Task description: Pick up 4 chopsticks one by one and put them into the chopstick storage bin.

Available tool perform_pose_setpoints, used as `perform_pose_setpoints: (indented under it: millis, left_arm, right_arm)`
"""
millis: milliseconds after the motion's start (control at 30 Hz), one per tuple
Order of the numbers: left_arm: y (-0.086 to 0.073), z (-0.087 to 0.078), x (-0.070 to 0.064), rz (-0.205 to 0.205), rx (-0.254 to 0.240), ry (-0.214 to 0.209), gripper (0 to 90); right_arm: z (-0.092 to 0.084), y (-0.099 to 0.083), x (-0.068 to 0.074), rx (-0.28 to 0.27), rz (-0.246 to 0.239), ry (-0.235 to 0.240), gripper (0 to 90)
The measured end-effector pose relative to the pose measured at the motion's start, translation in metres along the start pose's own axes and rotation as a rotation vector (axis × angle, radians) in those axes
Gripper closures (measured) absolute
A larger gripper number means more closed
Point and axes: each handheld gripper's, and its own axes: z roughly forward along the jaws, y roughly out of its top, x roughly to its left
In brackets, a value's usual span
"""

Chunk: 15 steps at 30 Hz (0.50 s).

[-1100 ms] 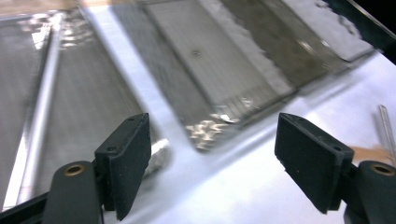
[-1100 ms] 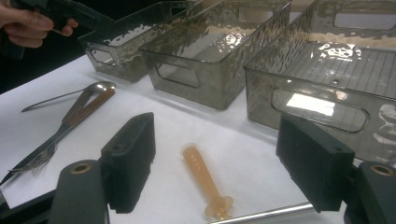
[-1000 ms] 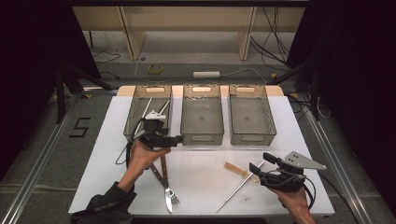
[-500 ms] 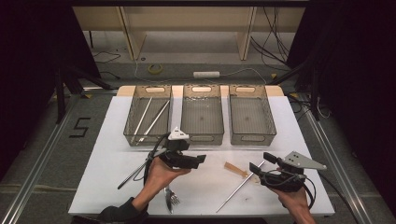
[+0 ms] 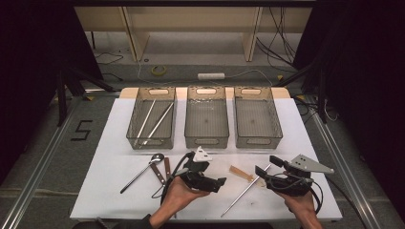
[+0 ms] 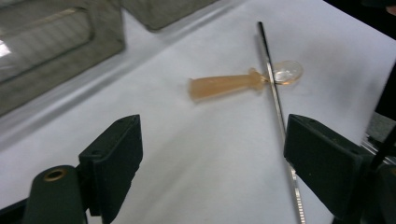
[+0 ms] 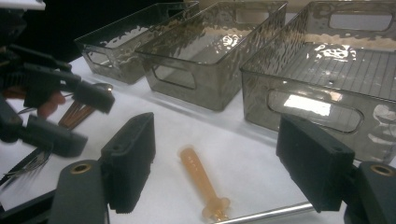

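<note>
Amber-handled spoon (image 6: 223,86) lies on the white worktop (image 5: 114,167) beneath a steel rod (image 6: 276,100), just ahead of my left claw (image 6: 212,158), whose jaws have just been opening, empty. My right claw (image 7: 229,161) hovers released nearby.

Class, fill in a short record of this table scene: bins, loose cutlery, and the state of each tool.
bins: three clear bins in a row; left one holds two metal rods
loose items: amber spoon crossed by a metal rod; steel spoon
left tool: open, jaws just opening, holding nothing
right tool: open, holding nothing
</note>
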Motion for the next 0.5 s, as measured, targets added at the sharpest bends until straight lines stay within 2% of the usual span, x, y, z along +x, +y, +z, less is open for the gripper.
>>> perform_pose_setpoints:
  millis: [67,167,233,500]
  left_arm:
    - [-0.001,0.003,-0.007,0.026,0.007,0.004,18.9]
    - [0.000,0.006,-0.013,0.020,0.009,-0.011,19.0]
    - [0.000,0.008,-0.018,0.035,0.017,-0.011,19.0]
    - [-0.004,0.016,-0.028,0.050,0.024,-0.029,21.1]
  right_arm:
    - [0.000,0.000,0.000,-0.001,0.002,0.000,29.2]
    - [0.000,0.000,-0.001,-0.002,0.004,0.001,29.2]
    - [0.000,0.000,-0.001,0.001,0.004,-0.001,29.2]
    - [-0.001,0.000,-0.001,-0.005,0.003,-0.004,29.2]
